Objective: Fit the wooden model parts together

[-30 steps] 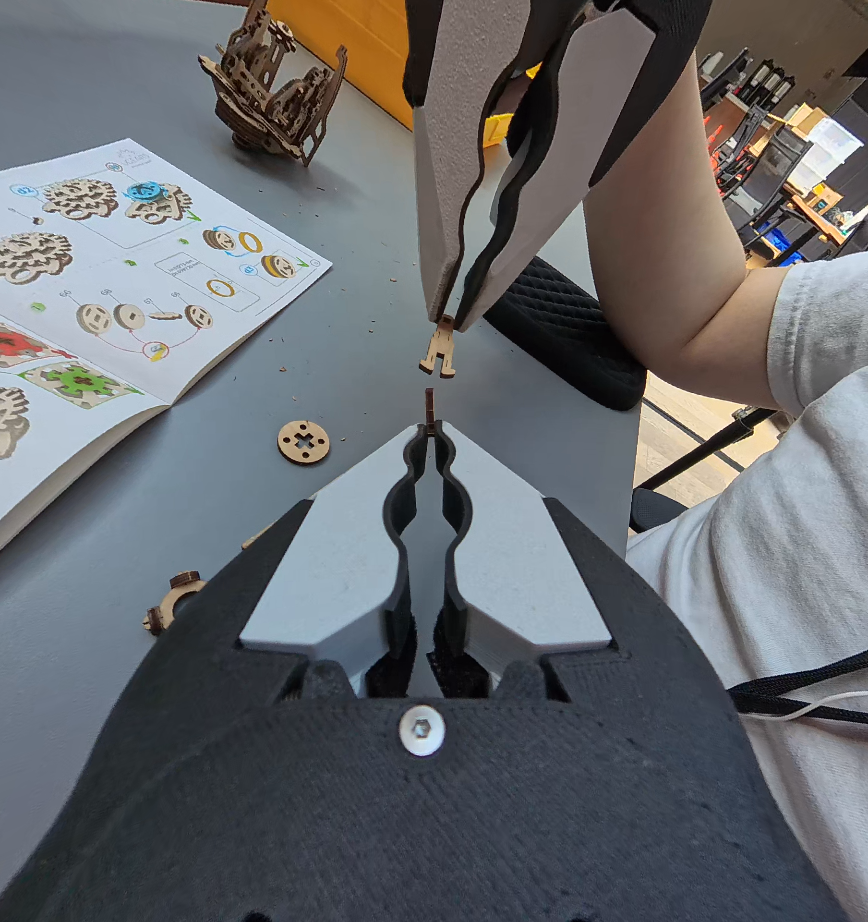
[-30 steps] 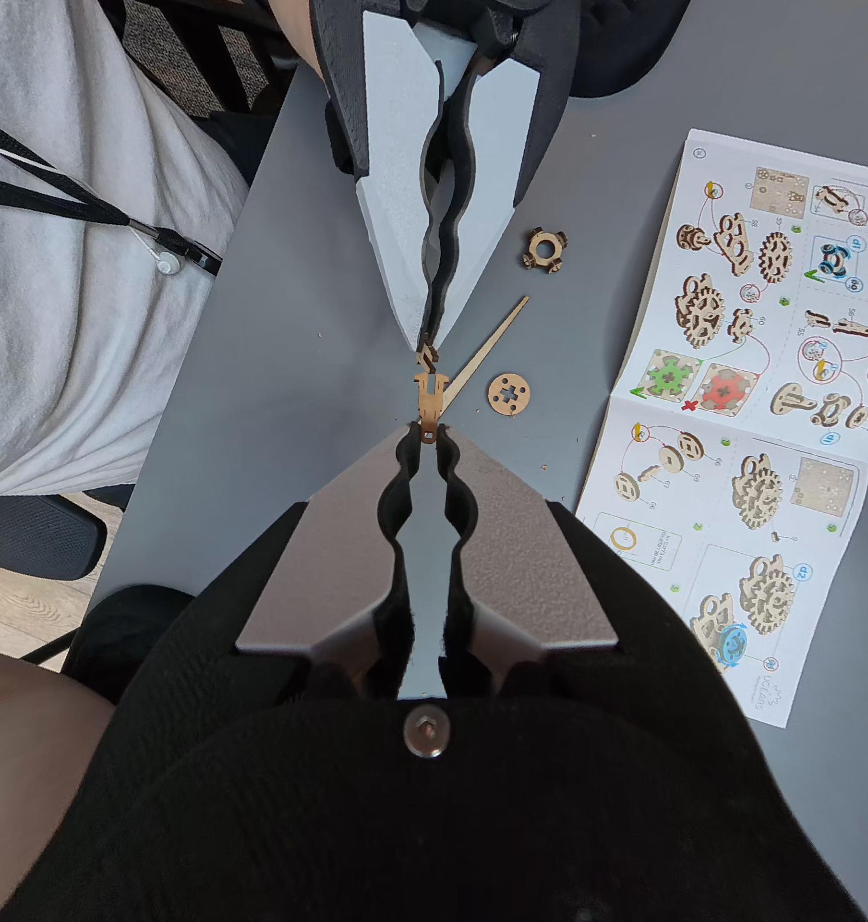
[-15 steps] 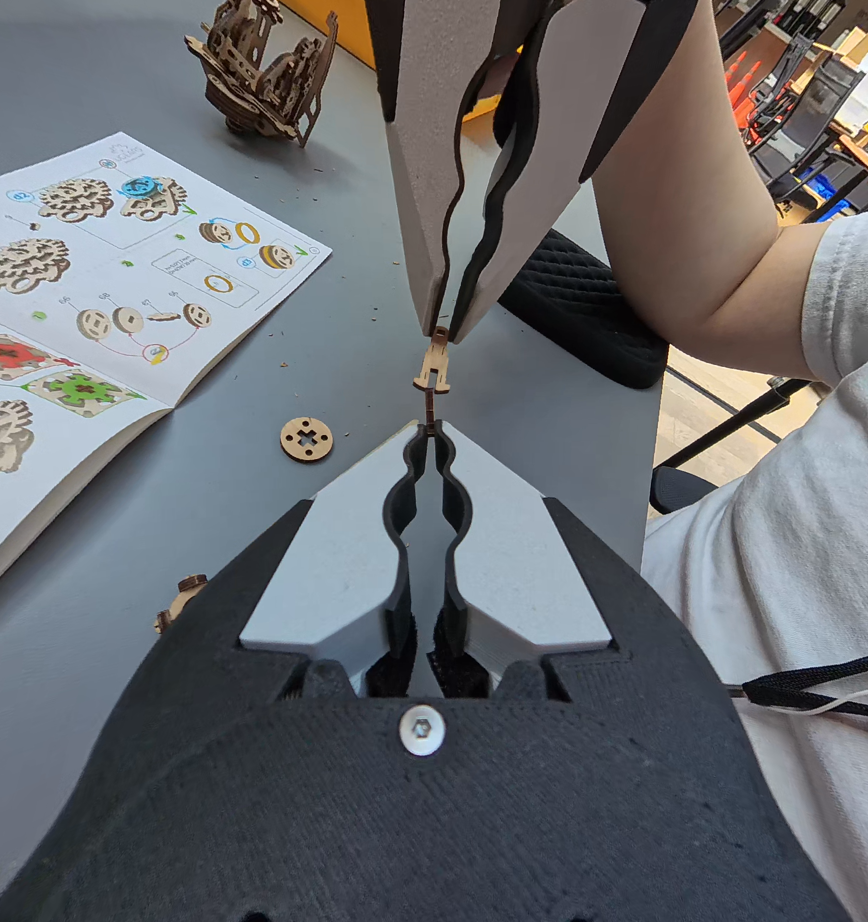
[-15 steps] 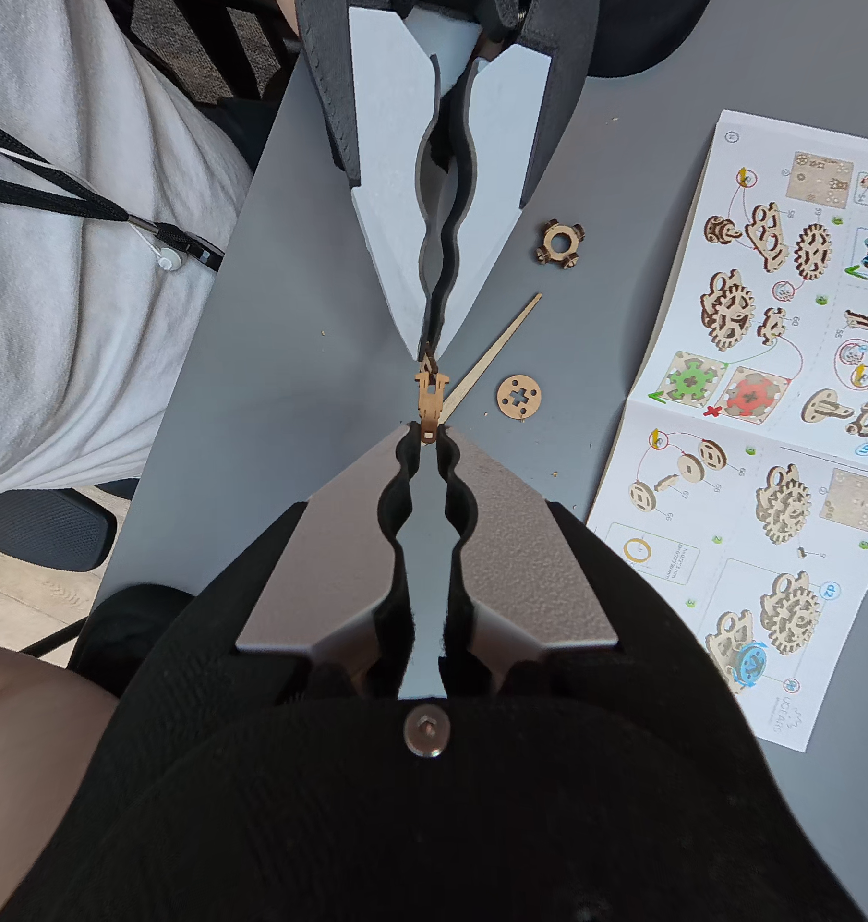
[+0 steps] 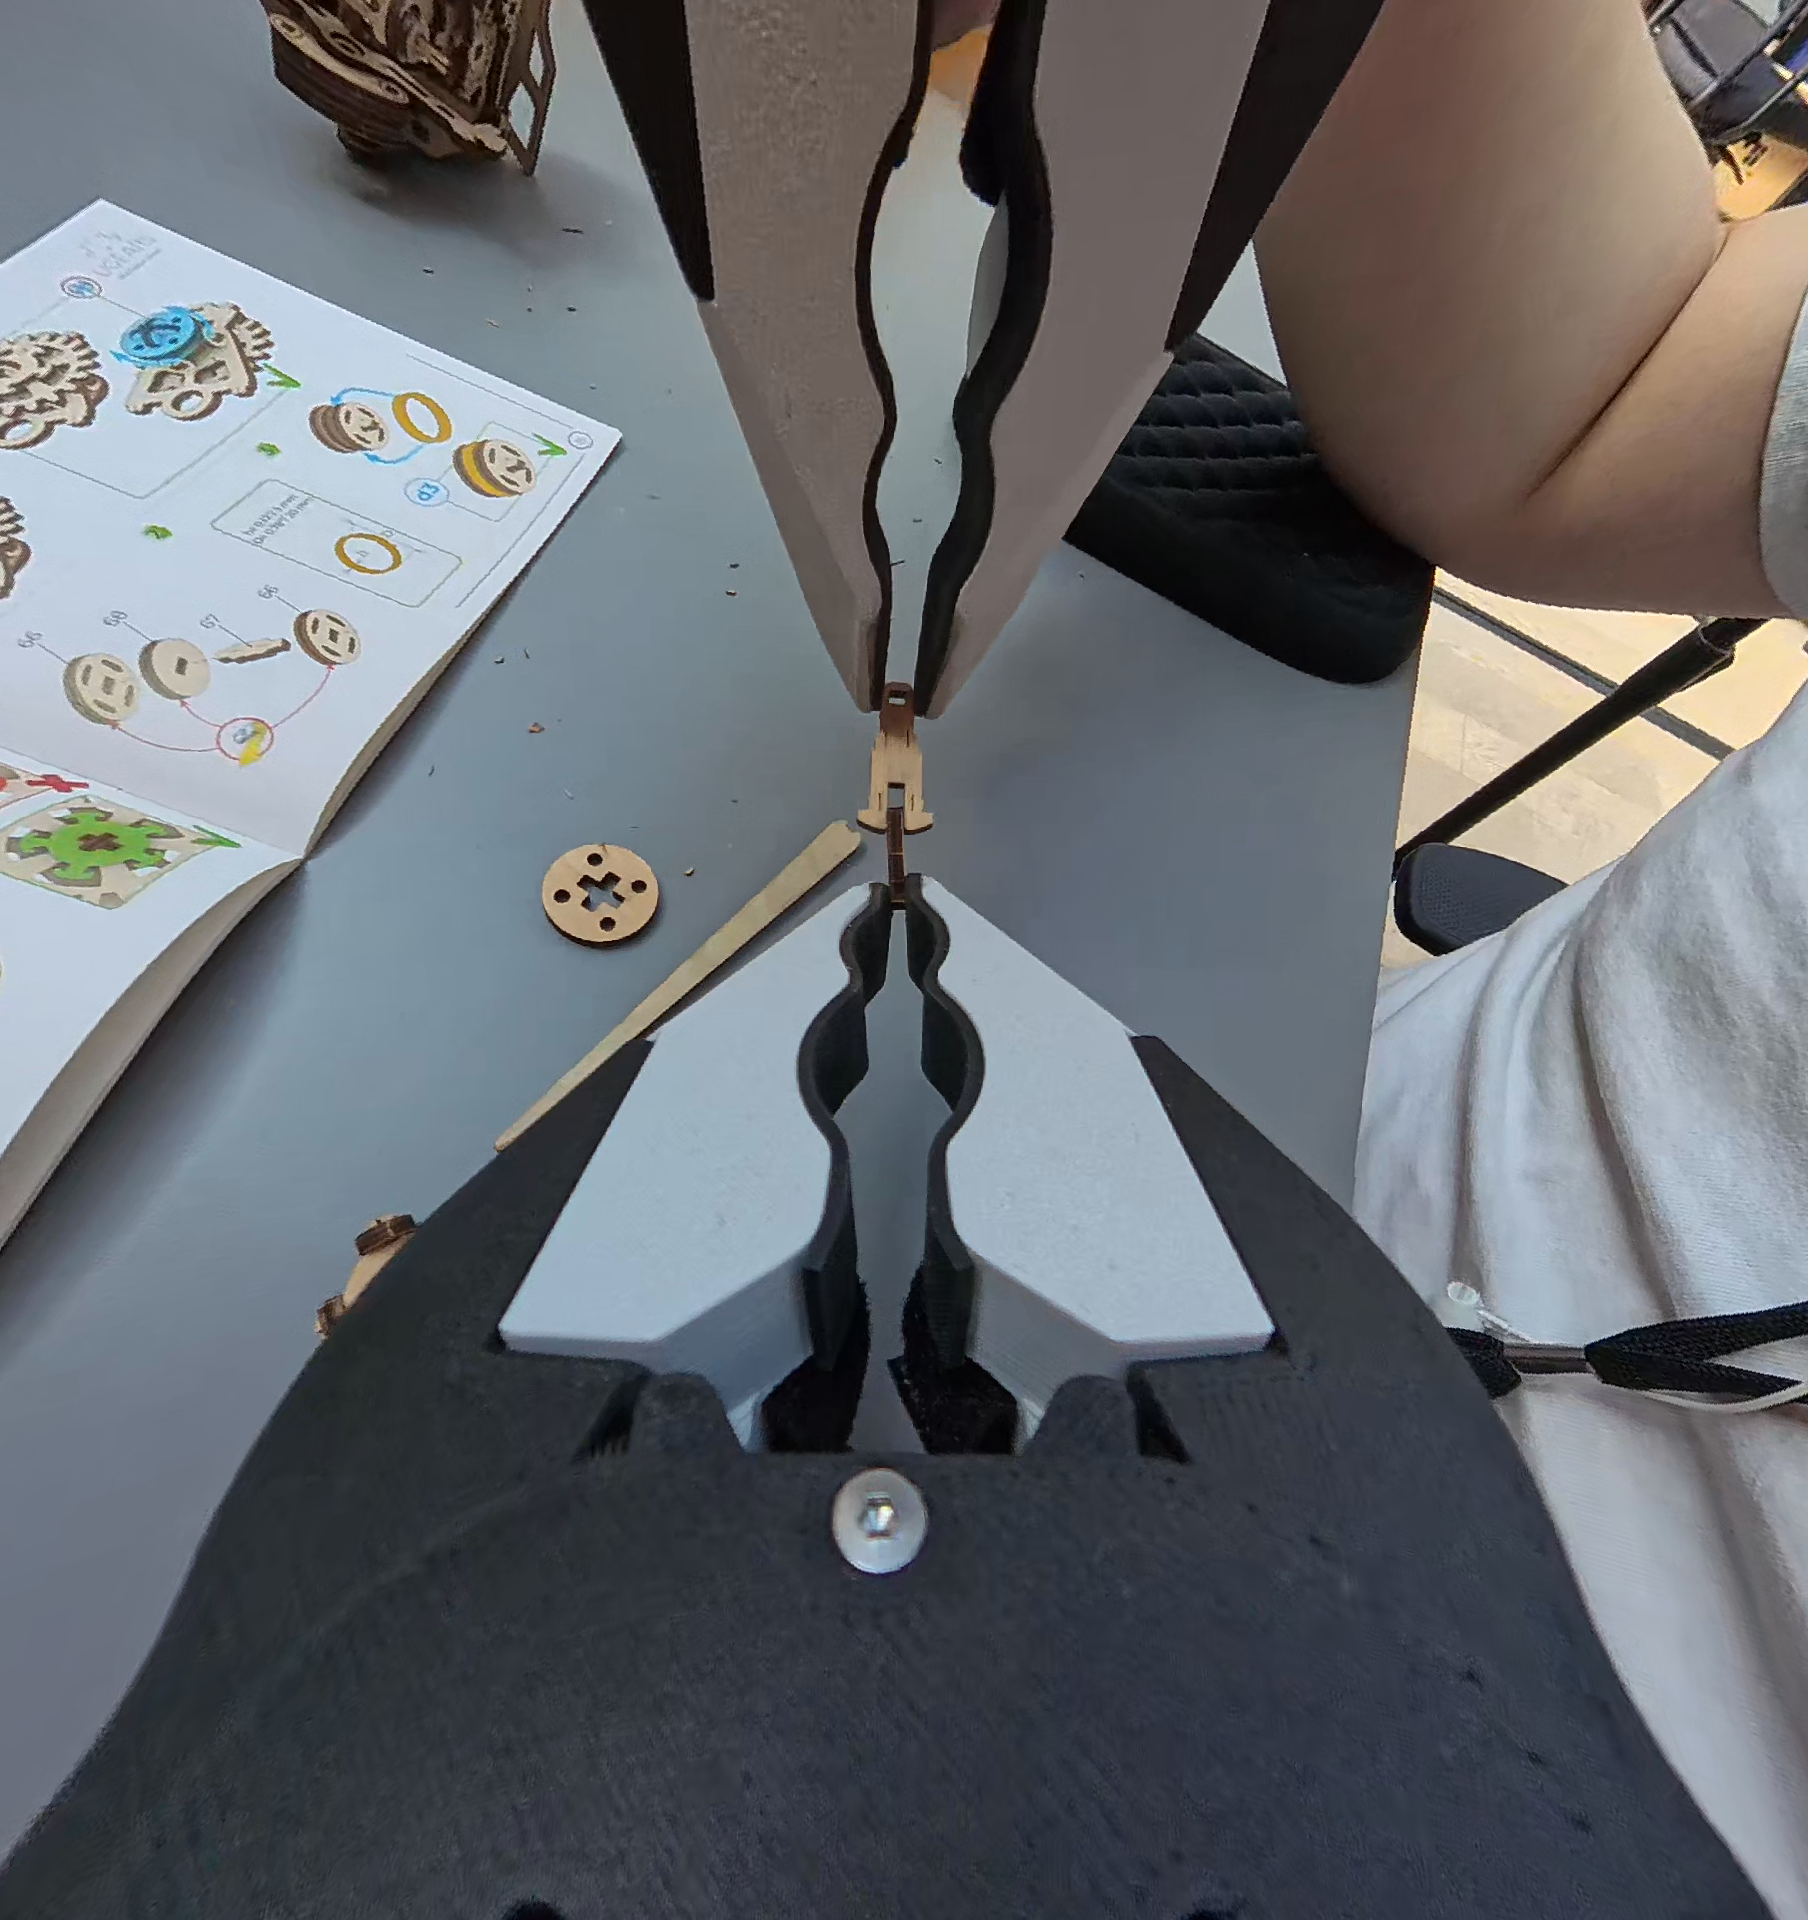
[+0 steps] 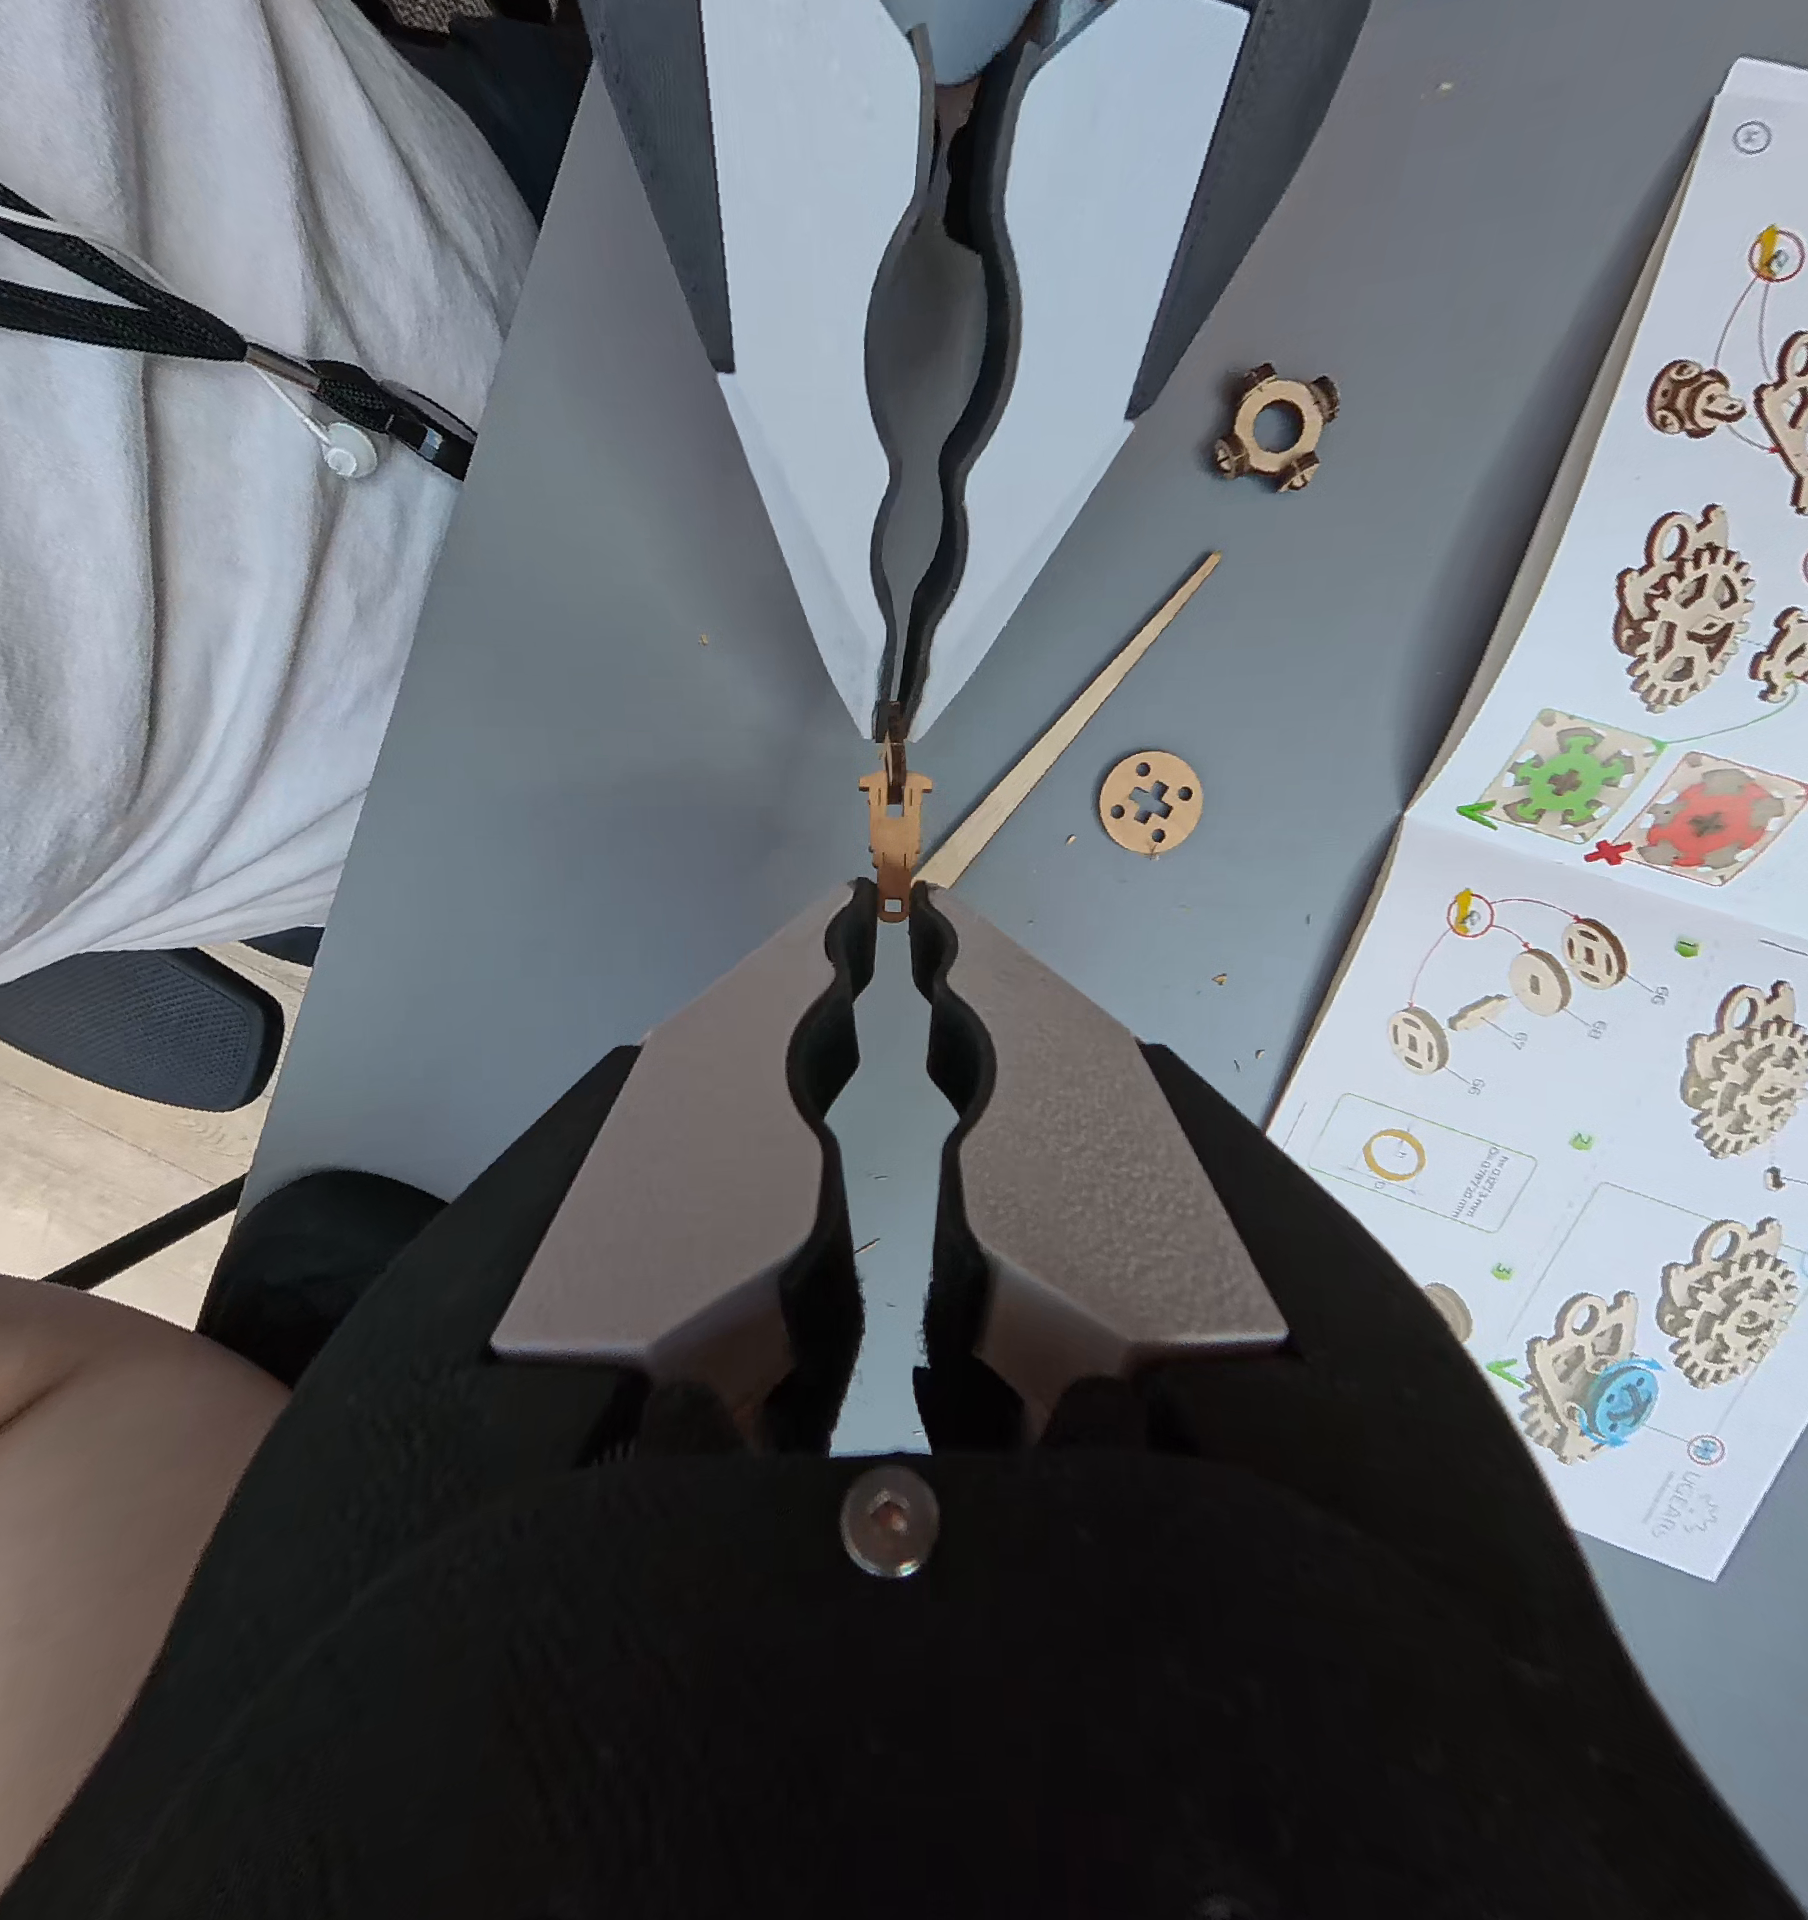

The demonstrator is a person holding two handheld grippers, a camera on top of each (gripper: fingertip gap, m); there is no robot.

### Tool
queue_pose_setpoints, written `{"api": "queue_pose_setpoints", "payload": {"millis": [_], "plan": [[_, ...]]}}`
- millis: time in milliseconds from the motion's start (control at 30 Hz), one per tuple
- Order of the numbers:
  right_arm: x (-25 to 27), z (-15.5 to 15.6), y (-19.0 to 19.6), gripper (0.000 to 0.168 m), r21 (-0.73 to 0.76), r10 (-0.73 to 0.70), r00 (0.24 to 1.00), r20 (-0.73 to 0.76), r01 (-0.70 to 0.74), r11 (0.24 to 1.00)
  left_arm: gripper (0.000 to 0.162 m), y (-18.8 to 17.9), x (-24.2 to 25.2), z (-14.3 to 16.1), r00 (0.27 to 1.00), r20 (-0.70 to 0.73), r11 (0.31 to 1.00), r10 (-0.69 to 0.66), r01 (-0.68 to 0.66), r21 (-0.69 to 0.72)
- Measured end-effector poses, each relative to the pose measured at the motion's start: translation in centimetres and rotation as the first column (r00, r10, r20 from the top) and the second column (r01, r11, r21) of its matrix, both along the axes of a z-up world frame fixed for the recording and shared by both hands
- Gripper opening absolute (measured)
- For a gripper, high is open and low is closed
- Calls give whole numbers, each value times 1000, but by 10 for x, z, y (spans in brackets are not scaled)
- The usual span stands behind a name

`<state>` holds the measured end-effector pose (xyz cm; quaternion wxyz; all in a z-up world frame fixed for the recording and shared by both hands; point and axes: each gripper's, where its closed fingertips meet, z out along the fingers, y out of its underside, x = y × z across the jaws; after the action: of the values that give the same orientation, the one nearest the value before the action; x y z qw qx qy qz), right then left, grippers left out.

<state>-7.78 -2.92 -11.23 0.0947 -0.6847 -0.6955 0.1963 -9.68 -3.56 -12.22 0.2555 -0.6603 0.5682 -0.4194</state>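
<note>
Left wrist view sits behind its own fingers [image 5: 734,1132], looking forward and down at the table [image 5: 256,1195], close. Right wrist view does the same behind its fingers [image 6: 1118,1122], facing the opposite way. Both share the wooden disc [image 5: 601,894] [image 6: 1150,802] beside the fingertips, the stick [image 6: 1076,717] and booklet [image 5: 204,540].

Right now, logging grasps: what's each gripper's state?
Left gripper: shut on thin dark peg.
Right gripper: shut on forked wooden piece.
</note>
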Motion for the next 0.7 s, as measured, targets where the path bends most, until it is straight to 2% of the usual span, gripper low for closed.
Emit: {"api": "queue_pose_setpoints", "payload": {"millis": [33, 467, 567, 700], "plan": [[0, 0, -1, 5, -5, 2, 1000, 0, -2, 1000, 1, -1, 0, 0, 1000, 1, 1000, -4, 4, -11], [-8, -13, -10, 5, -43, 53, 997, 62, -50, 998, 1, -10, 1, -15, 995, -82, 998, -55, 52, -36], [-11, -9, -10, 5, -68, 47, 999, 18, -46, 997, 1, -11, 0, -12, 998, -41, 994, -57, 53, -93], [-18, 3, -1, 6, -55, 32, 993, -114, -39, 998, 1, -7, -2, -3, 999, 31, 986, -26, 31, -163]]}}
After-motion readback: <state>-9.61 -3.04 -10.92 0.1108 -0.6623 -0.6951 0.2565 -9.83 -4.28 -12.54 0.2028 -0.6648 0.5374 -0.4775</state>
